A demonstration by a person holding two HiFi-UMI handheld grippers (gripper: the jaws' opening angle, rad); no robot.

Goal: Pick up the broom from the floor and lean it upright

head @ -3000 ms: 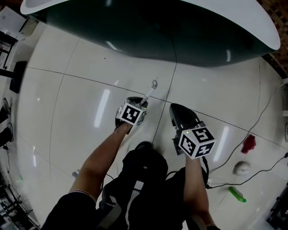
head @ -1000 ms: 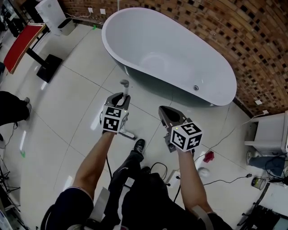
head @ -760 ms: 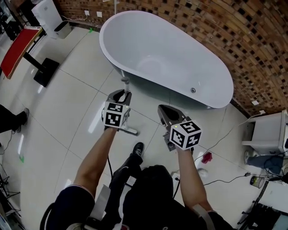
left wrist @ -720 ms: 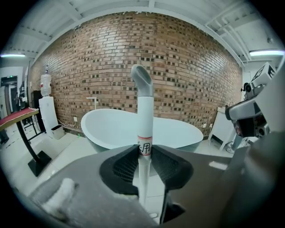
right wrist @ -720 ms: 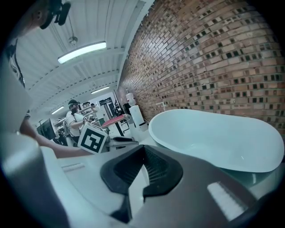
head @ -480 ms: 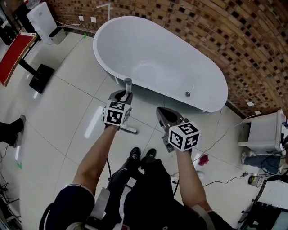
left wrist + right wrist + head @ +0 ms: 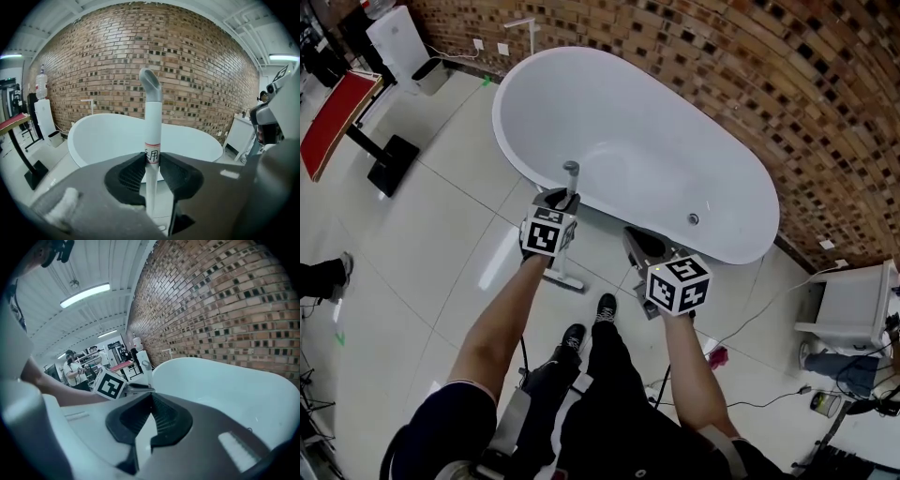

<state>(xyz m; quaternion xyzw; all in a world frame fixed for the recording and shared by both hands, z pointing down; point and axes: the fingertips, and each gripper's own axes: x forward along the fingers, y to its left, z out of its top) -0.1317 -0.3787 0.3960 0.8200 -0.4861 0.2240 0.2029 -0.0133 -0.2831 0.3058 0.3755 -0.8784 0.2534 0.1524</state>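
The broom's white handle (image 7: 153,136), with a grey hooked cap and a red-banded label, stands upright between the pads of my left gripper (image 7: 151,160), which is shut on it. In the head view my left gripper (image 7: 559,200) holds the handle (image 7: 571,178) just below its cap, and the broom's foot (image 7: 566,281) shows low by the floor under my forearm. My right gripper (image 7: 635,242) hovers to the right of it, apart from the broom. Its jaws (image 7: 150,398) meet at the tips with nothing between them. The white bathtub (image 7: 724,246) lies straight ahead of both grippers.
A brick wall (image 7: 787,84) runs behind the tub. A white appliance (image 7: 395,39) and a red-topped stand (image 7: 337,111) are at the far left, a white cabinet (image 7: 853,305) at the right. Cables (image 7: 750,298) and a small red thing (image 7: 717,356) lie on the tiled floor.
Both grippers have been carried closer to the bathtub, which now lies nearer in front of them. The broom stays upright in the left gripper; the right gripper stays empty.
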